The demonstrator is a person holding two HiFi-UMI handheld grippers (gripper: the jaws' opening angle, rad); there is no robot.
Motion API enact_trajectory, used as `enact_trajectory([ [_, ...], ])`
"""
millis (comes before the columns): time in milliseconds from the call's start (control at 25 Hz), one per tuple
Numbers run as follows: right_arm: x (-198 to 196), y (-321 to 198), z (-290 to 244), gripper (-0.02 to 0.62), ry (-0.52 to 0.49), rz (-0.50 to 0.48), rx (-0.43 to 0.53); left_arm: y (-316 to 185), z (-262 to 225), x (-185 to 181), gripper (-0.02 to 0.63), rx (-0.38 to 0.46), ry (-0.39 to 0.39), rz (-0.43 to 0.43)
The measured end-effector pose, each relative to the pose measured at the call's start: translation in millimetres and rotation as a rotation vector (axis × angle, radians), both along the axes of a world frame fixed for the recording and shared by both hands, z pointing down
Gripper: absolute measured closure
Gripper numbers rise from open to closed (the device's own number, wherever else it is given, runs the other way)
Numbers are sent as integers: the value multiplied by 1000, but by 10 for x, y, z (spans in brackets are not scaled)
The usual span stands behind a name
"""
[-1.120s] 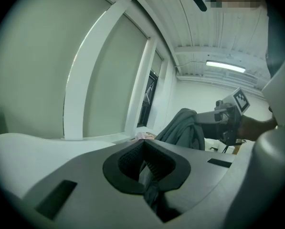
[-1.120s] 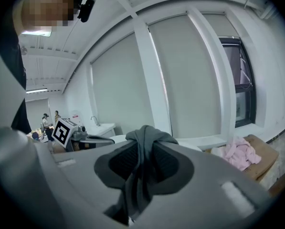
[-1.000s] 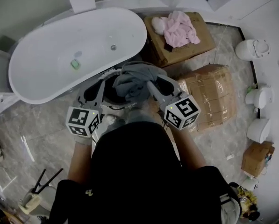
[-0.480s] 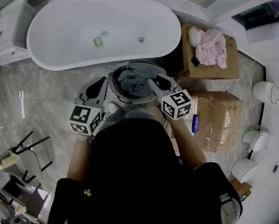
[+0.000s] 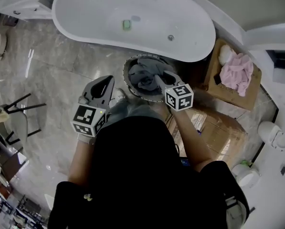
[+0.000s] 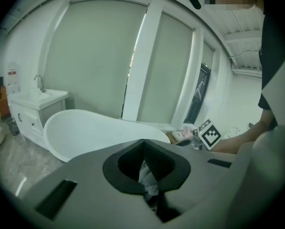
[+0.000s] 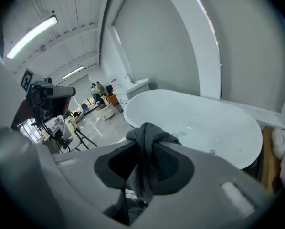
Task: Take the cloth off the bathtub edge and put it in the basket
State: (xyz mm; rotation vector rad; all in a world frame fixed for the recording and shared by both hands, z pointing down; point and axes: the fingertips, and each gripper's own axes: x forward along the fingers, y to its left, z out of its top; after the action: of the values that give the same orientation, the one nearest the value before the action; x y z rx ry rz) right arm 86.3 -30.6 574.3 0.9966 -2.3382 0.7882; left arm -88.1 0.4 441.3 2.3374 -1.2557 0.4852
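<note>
1. The right gripper (image 5: 157, 78), jaws clamped on the grey cloth (image 5: 142, 75), had brought it down from above the rim, where it hung a second earlier, into the basket (image 5: 128, 81) beside the bathtub (image 5: 85, 13). The cloth sat bunched inside, not yet let go.
2. By appearance, only the release remained.
3. The left gripper (image 5: 104, 84), jaws together and empty, stood clear of the basket's left side. Earlier it had been at the rim.
</note>
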Motion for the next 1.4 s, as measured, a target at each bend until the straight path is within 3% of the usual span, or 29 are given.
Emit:
enact_trajectory([
  [320,-259,37,859,511,61,-133,-94,323,320,-245,592,-62,-33,-109],
  [640,-402,25,1657,509,124,-189,-162,587,667,-372,592,-129,-57,-147],
  [1400,-617,-111,3359,502,311,-199,-306,1017,1415,-855,592,-286,-53,-238],
])
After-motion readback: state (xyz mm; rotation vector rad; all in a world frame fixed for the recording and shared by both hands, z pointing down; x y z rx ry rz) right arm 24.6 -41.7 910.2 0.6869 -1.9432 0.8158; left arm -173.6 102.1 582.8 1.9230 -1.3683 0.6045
